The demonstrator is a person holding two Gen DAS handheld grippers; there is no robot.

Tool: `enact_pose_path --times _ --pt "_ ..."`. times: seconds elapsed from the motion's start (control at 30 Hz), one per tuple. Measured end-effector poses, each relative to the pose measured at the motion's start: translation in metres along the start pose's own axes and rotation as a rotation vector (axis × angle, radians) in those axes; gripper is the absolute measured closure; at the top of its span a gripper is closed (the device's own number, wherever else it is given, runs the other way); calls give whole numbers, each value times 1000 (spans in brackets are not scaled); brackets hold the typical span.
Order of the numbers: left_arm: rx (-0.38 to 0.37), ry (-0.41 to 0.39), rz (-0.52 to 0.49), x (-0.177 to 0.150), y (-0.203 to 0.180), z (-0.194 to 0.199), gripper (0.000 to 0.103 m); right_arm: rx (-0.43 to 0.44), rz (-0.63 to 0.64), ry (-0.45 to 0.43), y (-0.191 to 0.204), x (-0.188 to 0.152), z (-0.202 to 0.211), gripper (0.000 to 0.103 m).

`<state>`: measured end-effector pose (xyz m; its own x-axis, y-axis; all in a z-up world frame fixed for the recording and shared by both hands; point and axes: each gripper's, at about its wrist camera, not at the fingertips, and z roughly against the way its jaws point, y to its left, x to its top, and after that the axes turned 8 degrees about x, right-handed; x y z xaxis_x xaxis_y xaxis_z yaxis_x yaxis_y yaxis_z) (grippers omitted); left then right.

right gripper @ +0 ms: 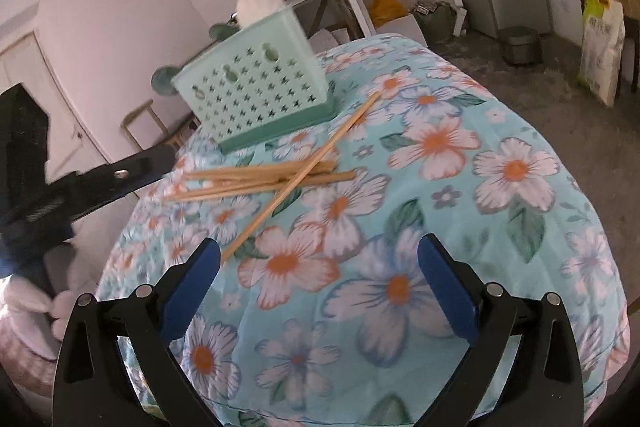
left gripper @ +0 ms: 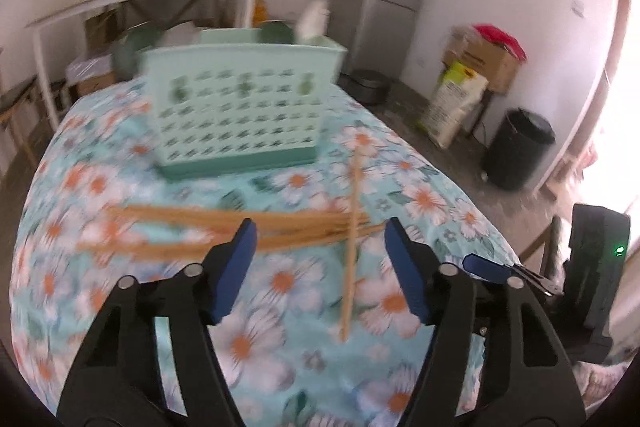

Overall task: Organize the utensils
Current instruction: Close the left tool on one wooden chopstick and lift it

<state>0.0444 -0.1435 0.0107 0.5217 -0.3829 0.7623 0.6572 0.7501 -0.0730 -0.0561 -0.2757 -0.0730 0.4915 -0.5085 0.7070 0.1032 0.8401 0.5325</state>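
Wooden chopsticks (left gripper: 240, 231) lie (loosely piled) just beyond left claw (left gripper: 320, 239).

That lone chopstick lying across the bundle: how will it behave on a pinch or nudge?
The crossing chopstick looks thin, straight and wooden, so probably stiff and light. It rests on the chopstick bundle, so a nudge would likely pivot or roll it. The floral tablecloth looks soft; a low pinch may snag fabric.
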Motion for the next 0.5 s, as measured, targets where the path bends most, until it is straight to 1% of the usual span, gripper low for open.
enact_pose_path --times 0.03,0.1,0.13,0.23,0.3,0.4,0.47,0.5 --pt "-8 13 -27 7 -7 -10 49 6 -10 5 -3 1 0 14" --pt "-27 38 -62 20 -18 -29 54 15 -30 14 -11 3 -2 21" --pt "-34 54 -82 27 -24 -40 58 17 -37 17 -13 3 -2 25" --pt "-26 85 -149 43 -42 -71 64 26 -42 27 -20 5 -4 33" --pt "-5 119 -201 53 -54 -96 65 33 -38 31 -22 5 -5 34" --pt "31 158 -276 58 -69 -122 67 43 -31 42 -25 6 -9 35" --pt "50 195 -299 59 -76 -137 70 48 -25 45 -25 5 -9 35" --pt "53 226 -302 58 -79 -147 73 51 -24 45 -25 5 -9 35"
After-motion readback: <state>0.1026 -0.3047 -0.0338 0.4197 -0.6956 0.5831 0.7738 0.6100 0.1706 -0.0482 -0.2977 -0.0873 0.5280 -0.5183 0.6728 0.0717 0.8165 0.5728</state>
